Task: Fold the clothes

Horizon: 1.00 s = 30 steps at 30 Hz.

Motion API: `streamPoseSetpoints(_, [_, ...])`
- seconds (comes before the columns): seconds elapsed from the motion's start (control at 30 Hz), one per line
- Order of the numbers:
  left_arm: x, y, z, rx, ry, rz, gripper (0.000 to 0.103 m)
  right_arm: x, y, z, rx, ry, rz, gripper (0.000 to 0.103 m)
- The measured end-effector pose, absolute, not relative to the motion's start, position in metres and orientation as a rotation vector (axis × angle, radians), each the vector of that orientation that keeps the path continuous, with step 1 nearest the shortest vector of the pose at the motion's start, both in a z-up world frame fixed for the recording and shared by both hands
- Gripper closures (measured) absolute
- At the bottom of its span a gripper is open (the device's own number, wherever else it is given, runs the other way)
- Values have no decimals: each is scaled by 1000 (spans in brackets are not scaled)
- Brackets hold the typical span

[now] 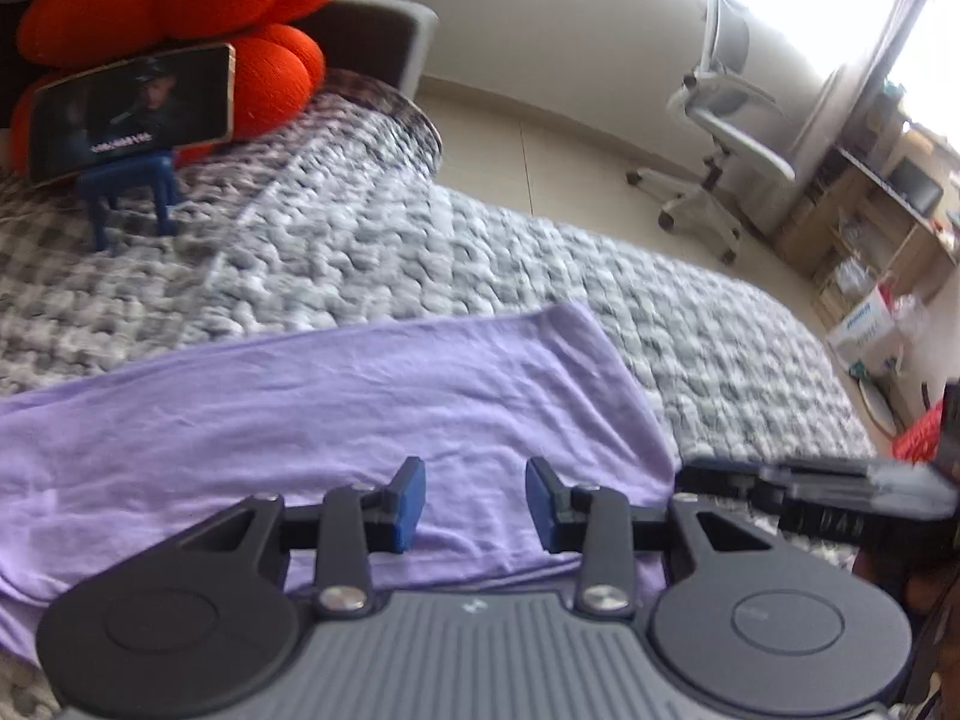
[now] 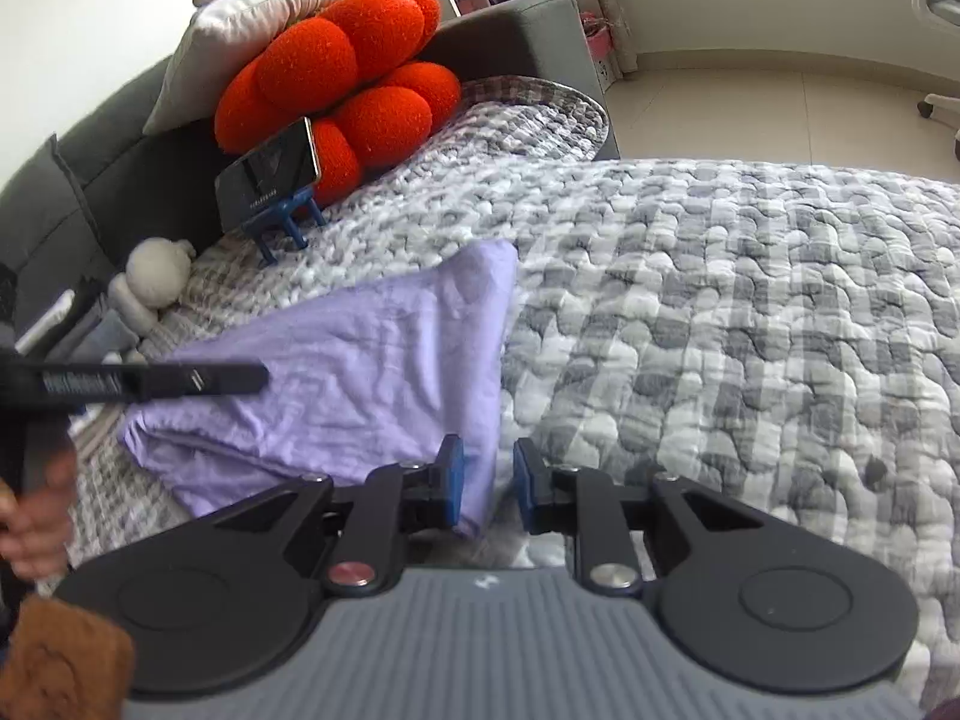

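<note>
A lilac garment (image 1: 312,414) lies folded into a long band on a grey-and-white quilted blanket (image 1: 540,252). My left gripper (image 1: 475,504) hovers open over its near edge, with nothing between the blue pads. In the right wrist view the same garment (image 2: 360,372) tapers away to a far corner. My right gripper (image 2: 487,483) stands open over the garment's near right corner, and the cloth edge shows between its pads without being pinched. The right gripper (image 1: 810,495) appears at the right of the left wrist view. The left gripper (image 2: 138,383) crosses the left side of the right wrist view.
An orange knot cushion (image 2: 354,78) leans on a grey sofa back (image 2: 120,138), with a phone on a blue stand (image 2: 270,180) before it. A small white plush toy (image 2: 156,276) lies at the left. An office chair (image 1: 720,114) and shelves (image 1: 870,204) stand beyond the bed.
</note>
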State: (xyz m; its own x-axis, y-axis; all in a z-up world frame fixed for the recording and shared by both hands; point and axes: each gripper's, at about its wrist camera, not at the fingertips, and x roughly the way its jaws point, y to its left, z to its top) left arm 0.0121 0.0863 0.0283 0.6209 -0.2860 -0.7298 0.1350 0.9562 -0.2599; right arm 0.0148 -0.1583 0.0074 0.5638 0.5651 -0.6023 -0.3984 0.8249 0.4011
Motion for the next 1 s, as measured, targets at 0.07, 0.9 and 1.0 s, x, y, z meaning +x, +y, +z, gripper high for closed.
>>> streamPoseSetpoints(0.07, [11,83,23,-171,867,-243,63,23,-155,8,226,788,575,79])
streamPoseSetpoints(0.9, [6,75,21,-111,848,-266,55,107,-120,-1,148,762,568,92])
streamPoseSetpoints(1.0, [7,79,20,-133,852,-271,55,113,-120,1,151,748,519,93])
